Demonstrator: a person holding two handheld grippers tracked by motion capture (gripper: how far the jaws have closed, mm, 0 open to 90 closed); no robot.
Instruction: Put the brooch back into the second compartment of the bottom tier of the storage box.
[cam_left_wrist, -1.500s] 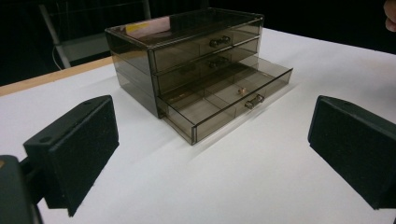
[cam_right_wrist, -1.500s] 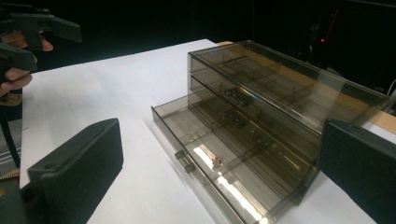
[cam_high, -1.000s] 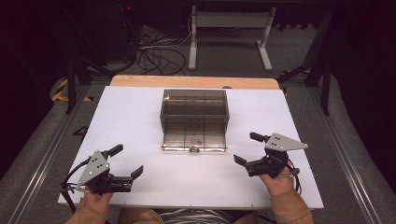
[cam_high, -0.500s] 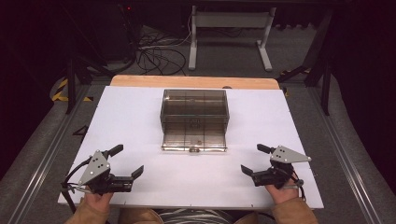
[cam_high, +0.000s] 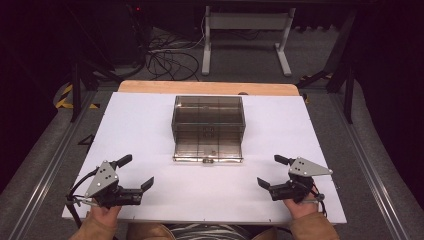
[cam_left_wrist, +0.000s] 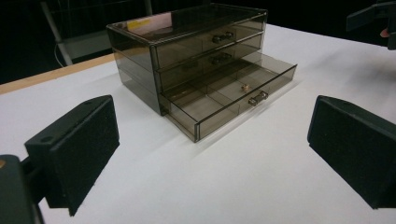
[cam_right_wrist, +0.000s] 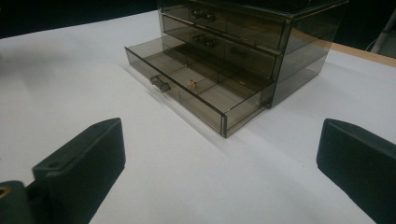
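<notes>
Left hand-held gripper (cam_high: 134, 173) sits at the near-left of the white tabletop (cam_high: 140, 125), held by a hand (cam_high: 102, 216) coming in from the near edge; jaws wide apart, nothing btwn them; a grey three-cornered plate rides on top and a cable trails off to its left; it's well apart from the box, resting low over the tabletop.

Centre: smoked see-through drawer box (cam_high: 208, 116) w/ three drawers, standing upright toward the far-middle of the tabletop; top two drawers are pushed in, each w/ a small metal handle; bottom drawer (cam_high: 207, 148) is pulled out toward the near side, its front w/ a handle (cam_left_wrist: 258, 98); inside it, dividers split it into compartments, and a small gold-coloured item (cam_left_wrist: 243, 87) lies in one near the front-middle; too small to say what it is. In the right gripper view the same small item (cam_right_wrist: 191, 82) shows just behind the drawer front, close to the handle (cam_right_wrist: 160, 84).

Right hand-held gripper (cam_high: 270, 171) is at the near-right of the tabletop, held by the other hand (cam_high: 300, 205); jaws spread wide, empty; grey plate on top; also well apart from the box; both point roughly toward the open drawer.

Far side: wooden edge strip (cam_high: 210, 88) of the tabletop, then floor w/ cables (cam_high: 170, 60) and a white stand (cam_high: 245, 30).
</notes>
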